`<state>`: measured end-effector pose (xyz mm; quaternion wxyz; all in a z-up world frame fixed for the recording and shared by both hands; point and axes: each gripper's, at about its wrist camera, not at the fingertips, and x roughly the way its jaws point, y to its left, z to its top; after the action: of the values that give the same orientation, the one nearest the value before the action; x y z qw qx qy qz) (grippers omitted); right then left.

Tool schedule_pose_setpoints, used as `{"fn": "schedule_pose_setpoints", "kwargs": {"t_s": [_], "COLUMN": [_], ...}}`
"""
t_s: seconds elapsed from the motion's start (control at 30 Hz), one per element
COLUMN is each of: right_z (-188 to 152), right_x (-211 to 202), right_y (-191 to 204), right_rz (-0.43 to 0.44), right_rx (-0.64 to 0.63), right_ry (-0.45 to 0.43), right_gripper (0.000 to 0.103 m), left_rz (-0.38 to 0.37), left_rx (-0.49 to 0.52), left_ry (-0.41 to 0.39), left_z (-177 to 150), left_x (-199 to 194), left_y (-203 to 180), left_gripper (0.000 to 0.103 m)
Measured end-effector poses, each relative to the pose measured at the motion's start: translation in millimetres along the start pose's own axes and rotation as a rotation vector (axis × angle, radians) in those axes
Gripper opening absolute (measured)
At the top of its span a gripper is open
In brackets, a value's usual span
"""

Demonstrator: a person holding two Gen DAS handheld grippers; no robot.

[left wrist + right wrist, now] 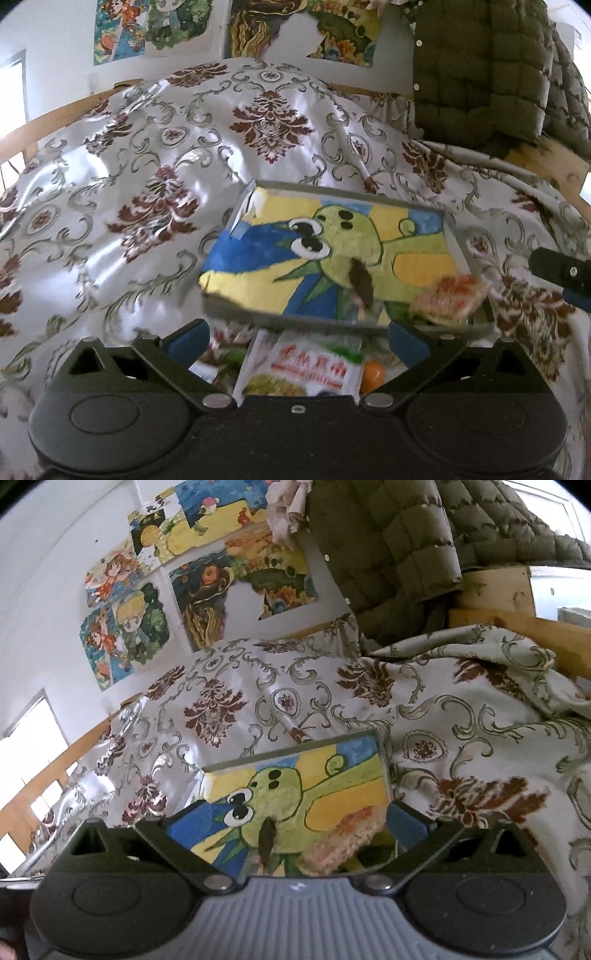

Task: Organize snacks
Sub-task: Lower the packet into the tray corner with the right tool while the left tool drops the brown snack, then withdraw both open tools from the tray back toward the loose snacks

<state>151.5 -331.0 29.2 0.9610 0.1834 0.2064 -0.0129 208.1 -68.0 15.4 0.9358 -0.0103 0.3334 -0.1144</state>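
Snacks: a white packet [314, 369] with red lettering and green trim is seen just below the near edge of the tray, between the left tool's fingers, untouched by them; an orange item [373, 374] lies beside it; a pale orange-speckled snack [448, 295] and a dark brown piece [364, 284] are seen in the tray
Tray: a clear tray [454, 236] lined with a painted green cartoon figure on blue and yellow is set on the patterned cloth [147, 155]
Left tool [299, 341]: jaws are spread wide, nothing is gripped
Right tool [295, 821]: jaws are spread wide over the tray [295, 751], nothing is seen to be clamped
Worktop: covered by a glossy damask cloth [461, 716]
Background: drawings [125, 627] are fixed to the wall; an olive quilted garment [487, 66] hangs at the right
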Motion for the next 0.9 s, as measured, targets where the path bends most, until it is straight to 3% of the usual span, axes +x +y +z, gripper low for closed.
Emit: {"fn": "schedule_pose_setpoints", "kwargs": {"t_s": [0.6,0.9], "right_z": [-46,-64], "right_x": [-66,-79], "right_y": [32,39], "right_rz": [-0.034,-0.039], "right_rx": [-0.097,-0.112], "right_ry": [0.02,0.066], "right_gripper": [0.103,0.103], "left_rz": [0.052,0.139], "left_rx": [0.152,0.134], "left_ry": [0.007,0.139], "left_z": [-61,-79], "left_x": [-71,-74], "left_y": [22,33], "left_gripper": [0.102,0.102]}}
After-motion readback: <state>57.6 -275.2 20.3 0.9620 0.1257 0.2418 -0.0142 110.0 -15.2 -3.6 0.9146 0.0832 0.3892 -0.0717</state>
